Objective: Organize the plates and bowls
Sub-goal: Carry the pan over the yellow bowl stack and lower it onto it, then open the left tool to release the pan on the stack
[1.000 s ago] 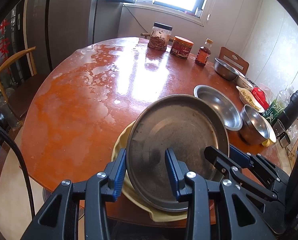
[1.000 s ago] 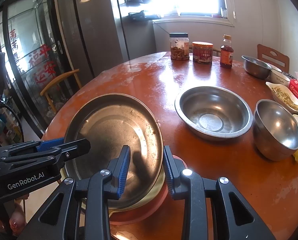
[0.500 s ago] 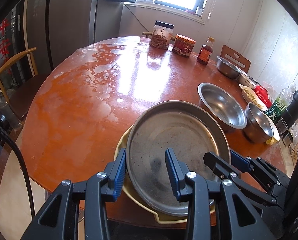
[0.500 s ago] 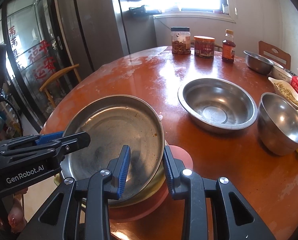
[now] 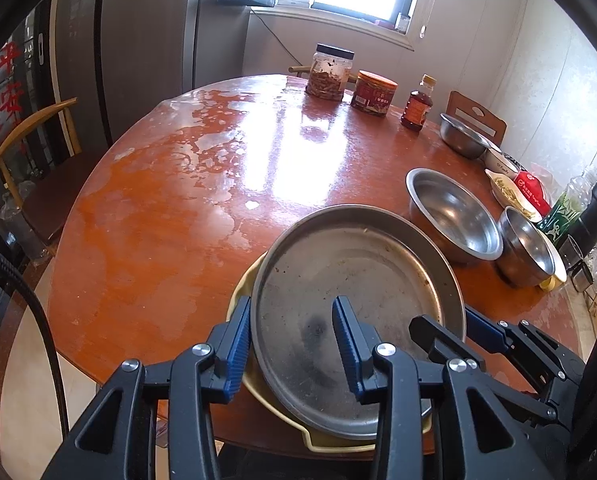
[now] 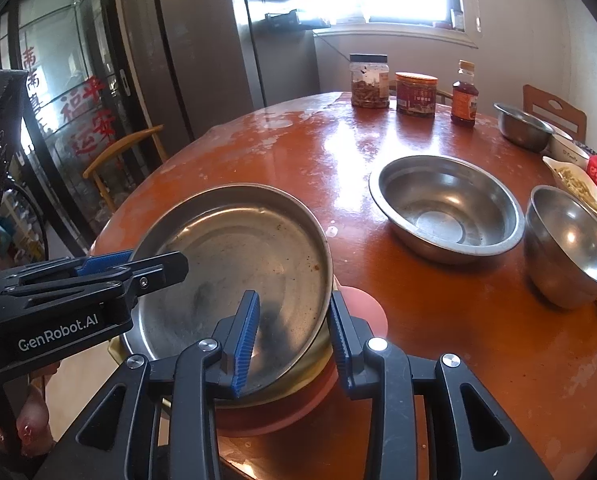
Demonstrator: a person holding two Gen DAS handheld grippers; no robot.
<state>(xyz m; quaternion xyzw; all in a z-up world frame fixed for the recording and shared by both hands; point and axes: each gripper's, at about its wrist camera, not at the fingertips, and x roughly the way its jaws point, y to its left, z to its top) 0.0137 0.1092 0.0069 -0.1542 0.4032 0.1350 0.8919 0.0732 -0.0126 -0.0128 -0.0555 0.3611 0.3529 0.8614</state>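
— My right claw (image 6: pixel 292 330) straddles the near right rim of the steel plate (image 6: pixel 234 264): one blue pad over the inside of the dish, the other outside the rim, a gap showing on both sides. Wide apart, gripping nothing, as far as I can see.

— And the left one?

— My left claw (image 5: pixel 292 334) does the same on the opposite rim, lower centre of its own frame; also spread, with nothing pinched. In the right view it comes in from the left edge.

— Where does the plate sit?

— On top of a yellow dish (image 5: pixel 250 280), which rests on a pink plate (image 6: pixel 362 308), at the near edge of the tabletop (image 5: pixel 170 208). It looks slightly tilted.

— What's next, you reckon?

— The wide steel bowl (image 6: pixel 450 208) lies right of centre in the right view, beyond my right claw, with the deep steel bowl (image 6: pixel 570 248) at the frame's right edge. Both sit on the right claw's side, so I'd judge that one nearer for nesting them.
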